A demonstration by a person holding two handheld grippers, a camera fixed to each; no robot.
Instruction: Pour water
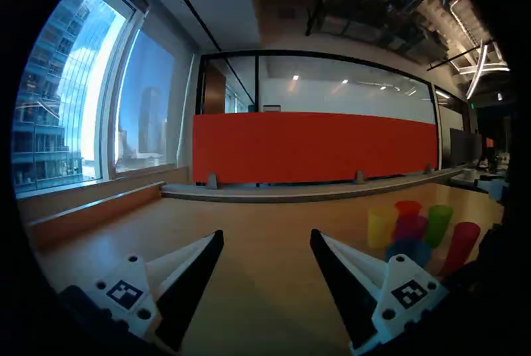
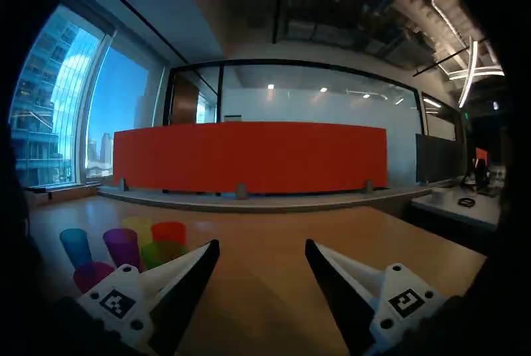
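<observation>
Hovering over the pale wooden counter [image 1: 265, 316], my left gripper [image 1: 265, 232] and right gripper [image 2: 262, 243] both have jaws spread wide, holding nothing. The cluster of translucent coloured plastic cups [image 1: 418, 233] stands upright just right of my left jaws and left of my right ones. I judge this the opening reach: next, close on one cup squarely. Whether any holds water, I cannot tell. Beyond runs a red partition panel [image 1: 312, 147].

green cup [image 2: 161, 250] half behind right tongs [image 2: 261, 244]
</observation>
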